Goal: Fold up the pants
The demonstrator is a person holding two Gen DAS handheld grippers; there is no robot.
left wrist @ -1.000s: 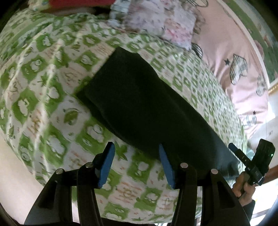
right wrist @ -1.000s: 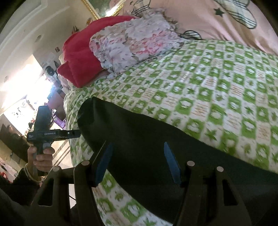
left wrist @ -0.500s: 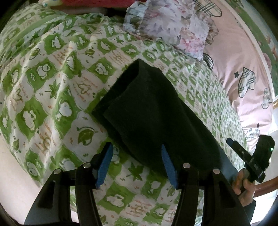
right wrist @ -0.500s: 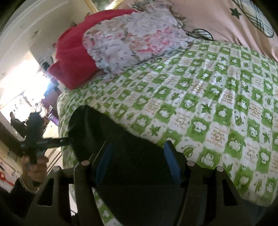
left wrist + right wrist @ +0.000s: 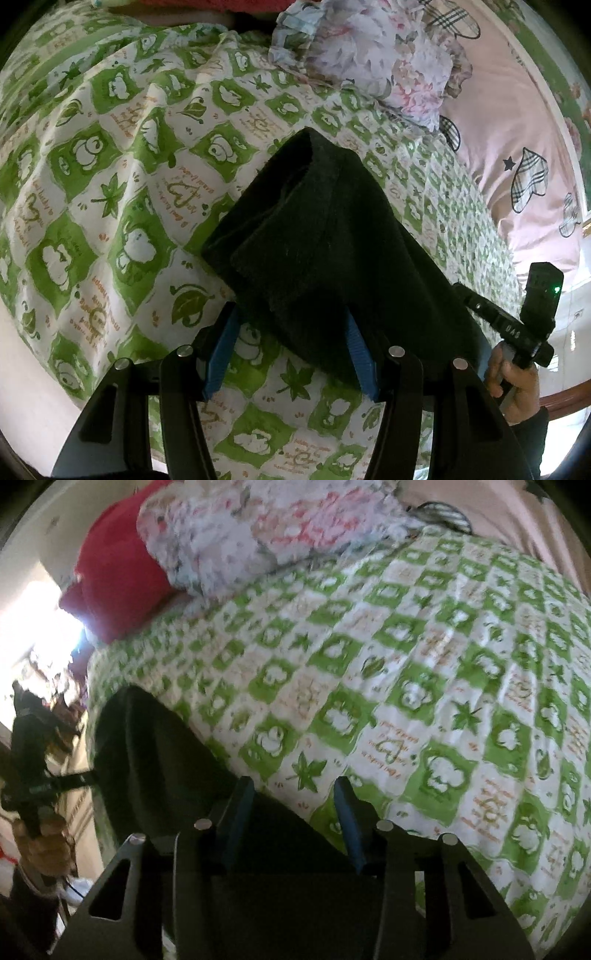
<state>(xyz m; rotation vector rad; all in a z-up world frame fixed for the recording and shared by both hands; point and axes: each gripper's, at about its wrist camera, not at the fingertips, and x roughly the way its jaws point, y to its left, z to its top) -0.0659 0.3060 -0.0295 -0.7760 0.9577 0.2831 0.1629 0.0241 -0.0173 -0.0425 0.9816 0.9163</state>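
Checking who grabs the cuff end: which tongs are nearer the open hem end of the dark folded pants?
Left. The left tongs straddle the dark folded pants just short of that hem; the right tongs sit farther along the leg.

Black pants, green-white checked sheet

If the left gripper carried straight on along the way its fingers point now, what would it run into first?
Most likely the black pants. The left gripper stands open, and the folded near end of the pants already lies between its blue fingers. The green patterned bedsheet lies underneath, though depth is hard to judge.
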